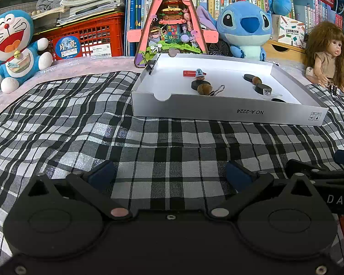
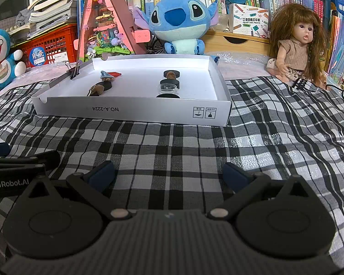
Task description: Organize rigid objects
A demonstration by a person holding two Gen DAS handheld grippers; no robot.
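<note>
Several black discs [image 2: 167, 82], walnuts [image 1: 204, 89], red piece [image 1: 188, 73] in white tray [image 2: 135, 112], left claw [image 1: 169, 174] wide, right claw [image 2: 169, 174] wide, both empty.

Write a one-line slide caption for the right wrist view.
Open right gripper hovers over plaid cloth, facing a white tray of small objects.

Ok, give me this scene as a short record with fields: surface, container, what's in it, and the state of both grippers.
surface: plaid cloth
container: white cardboard tray, open top, resting on the cloth
contents: black discs, brown nuts, clear round lens, red piece, small blue figure
clipped on: black binder clip on the tray's left wall
left gripper: open, empty, short of the tray
right gripper: open, empty, short of the tray
</note>
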